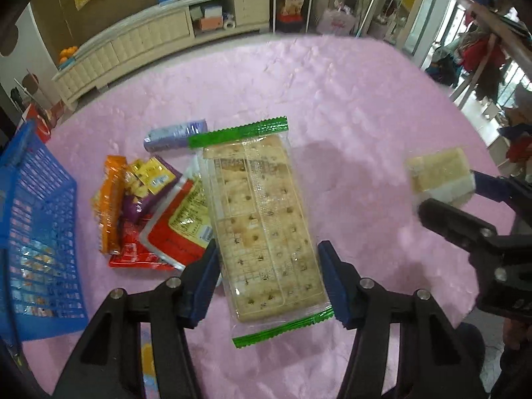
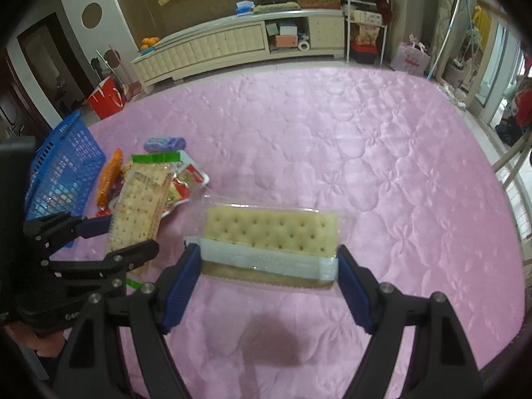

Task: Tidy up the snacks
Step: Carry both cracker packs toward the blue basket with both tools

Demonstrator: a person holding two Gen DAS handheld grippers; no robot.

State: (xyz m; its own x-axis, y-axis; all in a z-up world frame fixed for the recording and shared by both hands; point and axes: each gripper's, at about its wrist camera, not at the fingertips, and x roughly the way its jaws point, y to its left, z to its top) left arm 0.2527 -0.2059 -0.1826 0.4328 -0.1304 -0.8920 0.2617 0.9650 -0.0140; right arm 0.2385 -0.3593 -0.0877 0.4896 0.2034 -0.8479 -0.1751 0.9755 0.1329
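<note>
Two cracker packs are being held above the pink quilted cover (image 2: 332,133). One, a green-ended cracker pack (image 1: 262,229), is sitting clamped lengthwise between the blue pads of the left gripper (image 1: 269,286). A second, clear cracker pack (image 2: 271,242), is sitting crosswise, pinched at both ends by the right gripper (image 2: 269,279). Left of them, a snack pile (image 1: 146,206) is lying on the cover, with a purple packet (image 1: 174,134) just behind it. A blue basket (image 1: 36,232) is standing beside the pile.
</note>
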